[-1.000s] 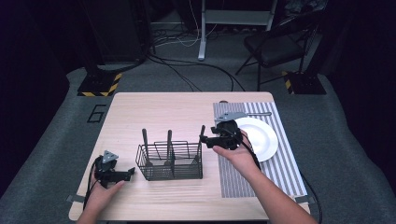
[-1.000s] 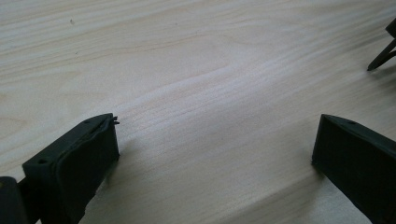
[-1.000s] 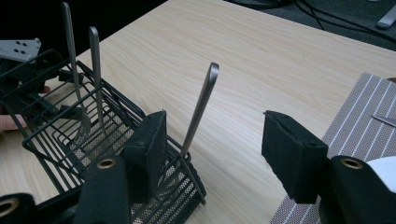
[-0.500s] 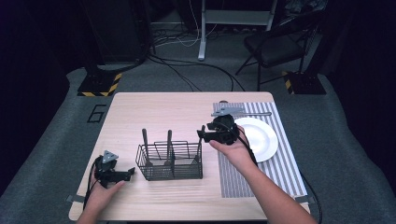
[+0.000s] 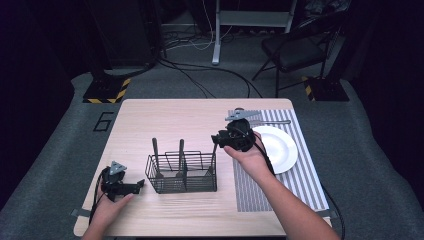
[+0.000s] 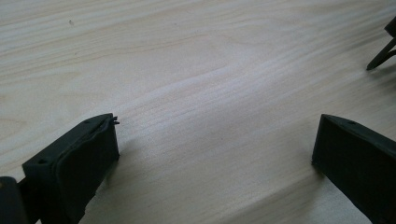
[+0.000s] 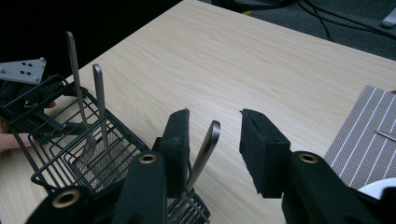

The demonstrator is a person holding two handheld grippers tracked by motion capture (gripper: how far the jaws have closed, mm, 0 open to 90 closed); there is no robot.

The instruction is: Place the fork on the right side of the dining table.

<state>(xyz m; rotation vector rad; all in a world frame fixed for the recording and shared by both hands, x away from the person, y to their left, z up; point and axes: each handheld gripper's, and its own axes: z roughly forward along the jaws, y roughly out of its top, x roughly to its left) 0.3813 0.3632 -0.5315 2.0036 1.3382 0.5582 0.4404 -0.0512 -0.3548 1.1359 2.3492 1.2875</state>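
A black wire cutlery basket [image 5: 182, 172] stands mid-table, with two metal utensils upright in its left and middle parts [image 7: 81, 107]. A third utensil [image 7: 205, 149] leans in its right end, handle up [image 5: 214, 149]. My right gripper [image 7: 213, 116] is open around that handle, which rests near the left jaw with a gap to the right one. From above, the right gripper [image 5: 220, 137] hovers over the basket's right end. My left gripper [image 5: 136, 186] lies on the table left of the basket, open [image 6: 215, 140] over bare wood.
A white plate [image 5: 277, 147] sits on a striped placemat [image 5: 260, 192] at the right, with a utensil [image 5: 272, 122] lying at the mat's far edge. The basket's corner [image 6: 380, 56] shows just ahead of the left gripper. Bare table [image 5: 165, 120] stretches behind the basket.
The third utensil has sunk lower into the basket's right end while the right gripper has stayed above it, rising slightly. The left gripper has not moved.
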